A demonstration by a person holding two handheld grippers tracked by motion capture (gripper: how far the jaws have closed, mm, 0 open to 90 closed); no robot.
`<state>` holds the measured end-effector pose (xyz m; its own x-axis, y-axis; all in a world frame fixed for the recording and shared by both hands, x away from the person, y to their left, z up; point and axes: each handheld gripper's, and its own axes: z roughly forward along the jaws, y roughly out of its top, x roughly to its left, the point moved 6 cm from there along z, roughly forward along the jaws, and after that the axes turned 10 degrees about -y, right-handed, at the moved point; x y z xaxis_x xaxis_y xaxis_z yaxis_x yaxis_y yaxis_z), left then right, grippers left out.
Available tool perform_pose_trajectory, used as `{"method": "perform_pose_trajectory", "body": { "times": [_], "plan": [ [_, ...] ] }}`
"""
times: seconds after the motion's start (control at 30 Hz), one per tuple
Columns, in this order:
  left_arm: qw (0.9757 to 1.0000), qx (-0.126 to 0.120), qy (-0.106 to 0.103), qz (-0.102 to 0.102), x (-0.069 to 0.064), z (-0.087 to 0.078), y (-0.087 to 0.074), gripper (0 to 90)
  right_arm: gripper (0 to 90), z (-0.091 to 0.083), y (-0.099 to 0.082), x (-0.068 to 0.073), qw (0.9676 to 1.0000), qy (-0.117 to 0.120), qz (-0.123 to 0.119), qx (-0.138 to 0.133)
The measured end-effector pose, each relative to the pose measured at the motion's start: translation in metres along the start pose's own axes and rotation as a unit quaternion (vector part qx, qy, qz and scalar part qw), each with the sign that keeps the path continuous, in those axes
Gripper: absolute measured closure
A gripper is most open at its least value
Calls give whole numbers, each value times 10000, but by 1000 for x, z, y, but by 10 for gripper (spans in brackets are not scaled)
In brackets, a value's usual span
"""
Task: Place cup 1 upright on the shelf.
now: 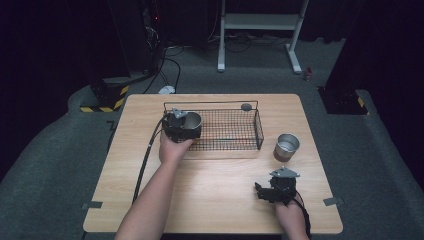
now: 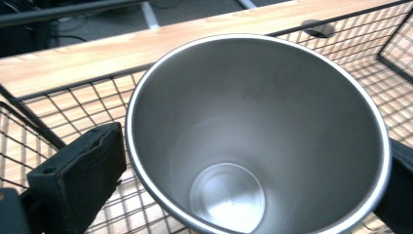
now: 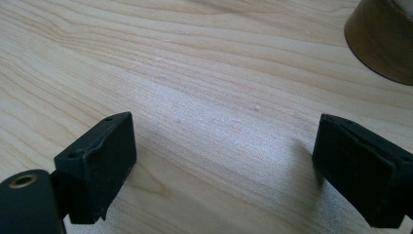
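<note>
Steel cup (image 2: 258, 136) stands upright in the wire basket's (image 1: 235, 131) left end, between the left hand-held gripper's (image 1: 181, 125) parted jaws, apparently released. Right hand-held gripper (image 1: 265, 191), jaws apart, rests empty near the tabletop's (image 1: 210, 200) front right corner, below a second cup (image 1: 287, 147).

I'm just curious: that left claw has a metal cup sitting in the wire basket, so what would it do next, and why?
Probably lift the left claw straight up and away: its jaws stand wide around the metal cup, which rests upright in the wire basket.
</note>
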<state>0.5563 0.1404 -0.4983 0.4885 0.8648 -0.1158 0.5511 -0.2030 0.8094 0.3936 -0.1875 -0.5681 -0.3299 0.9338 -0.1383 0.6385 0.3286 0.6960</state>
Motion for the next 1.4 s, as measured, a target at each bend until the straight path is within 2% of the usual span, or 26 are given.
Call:
{"method": "perform_pose_trajectory", "body": {
  "times": [0.4,0.63,0.87,1.17,1.4],
  "plan": [
    [9998,33,-166,66,-3,-9,2,0,88,0,0,0,10000,1,0,0],
    [9996,-58,-267,20,-8,-18,6,0,88,0,0,0,10000,0,11,-2],
    [9995,-90,-308,7,-10,-24,8,1,88,0,0,0,10000,0,11,-2],
    [9994,-144,-324,-49,-11,-36,0,1,88,0,0,0,10000,1,8,-3],
    [9992,-186,-342,10,-12,-46,0,1,88,0,0,0,10000,1,9,-2]
  ]
}}
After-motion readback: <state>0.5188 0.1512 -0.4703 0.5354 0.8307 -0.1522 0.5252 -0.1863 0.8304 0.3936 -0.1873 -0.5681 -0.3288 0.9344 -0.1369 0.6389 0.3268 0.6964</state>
